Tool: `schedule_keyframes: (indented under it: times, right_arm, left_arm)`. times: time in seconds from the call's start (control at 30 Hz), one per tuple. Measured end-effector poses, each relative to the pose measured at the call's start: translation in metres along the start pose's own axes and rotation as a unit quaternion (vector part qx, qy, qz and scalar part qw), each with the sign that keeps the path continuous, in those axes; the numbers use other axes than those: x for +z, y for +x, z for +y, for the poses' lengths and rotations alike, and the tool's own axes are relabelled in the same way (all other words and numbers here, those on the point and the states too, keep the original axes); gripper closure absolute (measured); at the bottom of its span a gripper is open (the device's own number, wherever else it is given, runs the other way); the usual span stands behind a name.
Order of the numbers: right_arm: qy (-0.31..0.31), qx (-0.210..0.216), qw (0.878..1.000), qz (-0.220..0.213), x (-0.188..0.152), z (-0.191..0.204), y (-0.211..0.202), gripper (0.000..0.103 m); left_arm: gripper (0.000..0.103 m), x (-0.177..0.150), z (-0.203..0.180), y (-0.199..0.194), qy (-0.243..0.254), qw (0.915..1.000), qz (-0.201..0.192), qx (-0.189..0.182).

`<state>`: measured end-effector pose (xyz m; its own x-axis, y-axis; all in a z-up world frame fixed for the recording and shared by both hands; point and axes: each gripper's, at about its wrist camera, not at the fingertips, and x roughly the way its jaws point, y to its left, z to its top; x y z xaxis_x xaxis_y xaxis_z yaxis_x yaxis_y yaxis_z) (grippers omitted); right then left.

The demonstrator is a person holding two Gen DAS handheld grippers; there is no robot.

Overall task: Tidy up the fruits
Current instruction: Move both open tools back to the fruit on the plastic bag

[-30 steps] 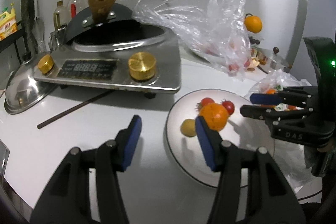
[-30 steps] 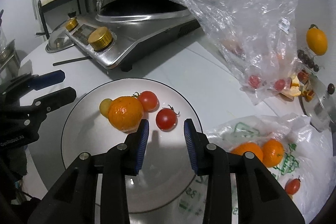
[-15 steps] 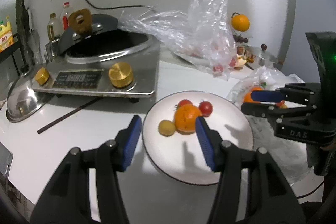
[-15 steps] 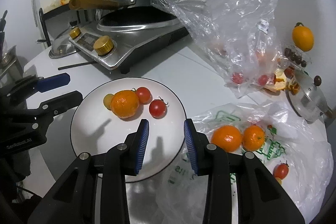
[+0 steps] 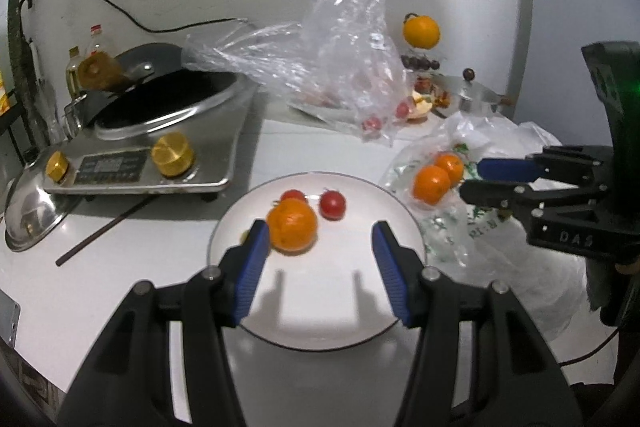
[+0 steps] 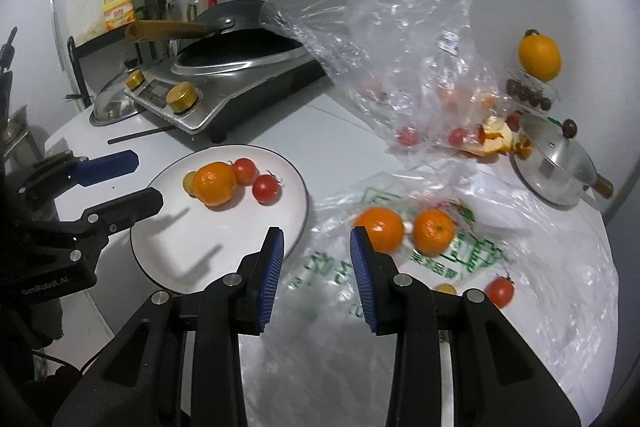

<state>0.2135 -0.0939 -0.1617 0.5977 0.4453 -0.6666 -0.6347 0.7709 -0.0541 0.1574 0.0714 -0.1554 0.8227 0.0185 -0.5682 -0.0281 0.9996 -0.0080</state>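
Big white table, with a crinkly printed bag spread flat on the right side. Round white plate just left of the bag, already holding one orange, two small tomatoes and a little yellow fruit. Two more oranges resting on the bag, side by side, round all over, so no long way to line up. Right gripper open and empty, hanging just before the nearer orange, a little to its left. Left gripper also open and empty, over the plate, much farther from those oranges. Probably a job for the right one: forward, a bit right, then down.
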Motion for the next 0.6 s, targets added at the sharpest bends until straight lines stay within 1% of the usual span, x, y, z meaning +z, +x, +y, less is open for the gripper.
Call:
schedule_keyframes:
  times: [0.27,0.6]
  right_arm:
    - [0.023,-0.005,1.0,-0.011,-0.015,-0.028,-0.016,0.066]
    - [0.056,-0.02,0.998,-0.013,-0.036,-0.068,-0.028,0.066]
  left_arm:
    - [0.048,0.005,-0.034,0.007,0.022,0.9997,0.008,-0.01]
    - [0.048,0.01,-0.072,0.018,0.05,0.9982,0.021,-0.024]
